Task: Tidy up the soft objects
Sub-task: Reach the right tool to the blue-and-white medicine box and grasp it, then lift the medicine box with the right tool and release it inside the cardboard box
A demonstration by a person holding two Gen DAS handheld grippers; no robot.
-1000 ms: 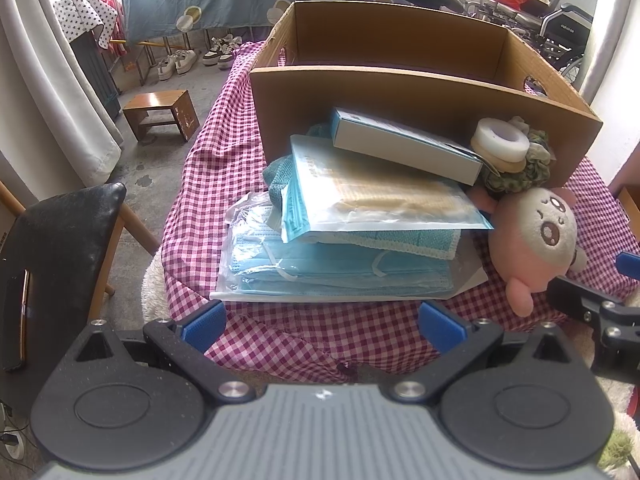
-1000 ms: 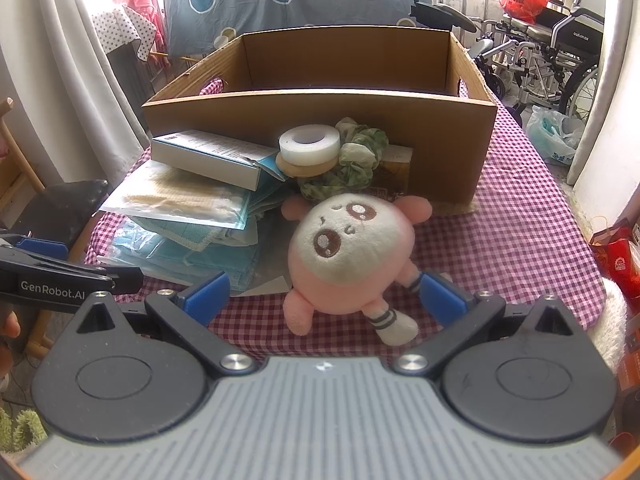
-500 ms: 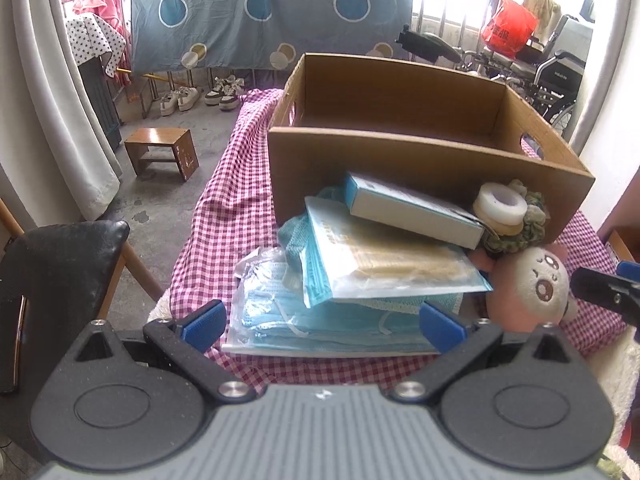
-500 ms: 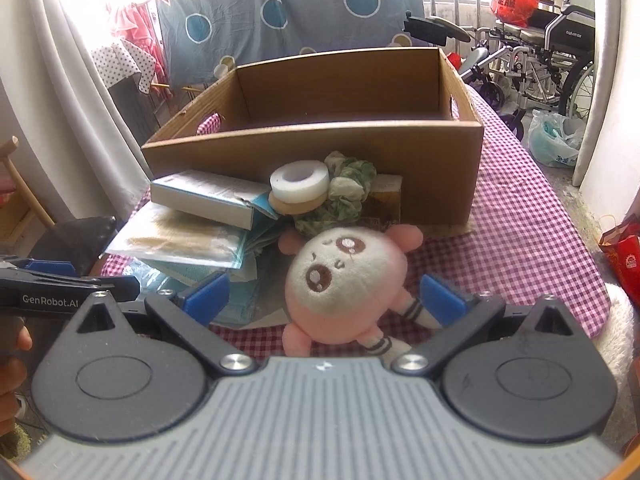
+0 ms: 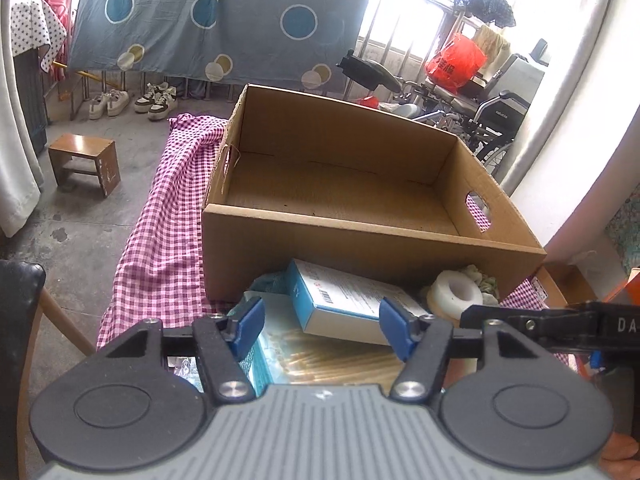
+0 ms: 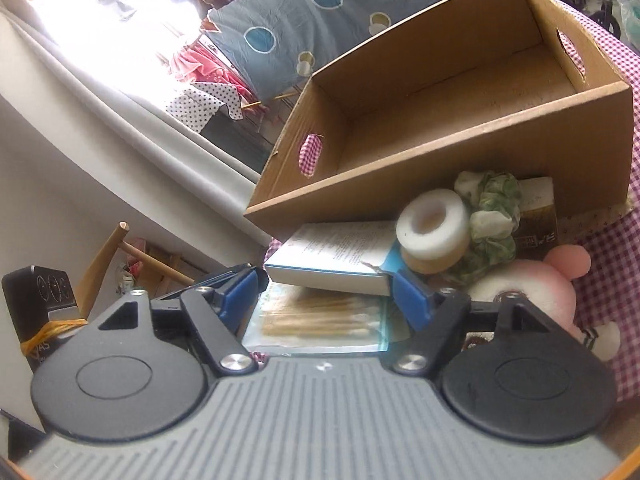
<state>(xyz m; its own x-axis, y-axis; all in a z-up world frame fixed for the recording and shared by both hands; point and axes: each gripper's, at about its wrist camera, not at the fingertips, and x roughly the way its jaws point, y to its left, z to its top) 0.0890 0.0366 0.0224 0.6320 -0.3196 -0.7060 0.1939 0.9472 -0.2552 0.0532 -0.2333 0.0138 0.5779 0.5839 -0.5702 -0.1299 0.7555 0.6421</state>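
**Box empty, sorting not begun**

The cardboard box [image 5: 360, 216] holds nothing. In front of its near wall lie the packet [image 6: 316, 320], the carton [image 6: 336, 256], the scrunchie [image 6: 490, 216] and the plush toy [image 6: 532, 292]. Left gripper [image 5: 322, 330] and right gripper [image 6: 326, 294] are both spread, gripping nothing, with the carton's ends between their fingers.

Ahead of the left hand-held gripper [image 5: 322, 328] the cardboard box [image 5: 360, 188] stands open-topped, its inside bare. Its near wall rises behind a crowded pile: a blue-and-white carton [image 5: 344, 300], a tape roll [image 5: 456, 294], and the right hand-held gripper [image 6: 326, 290] close alongside to the right.
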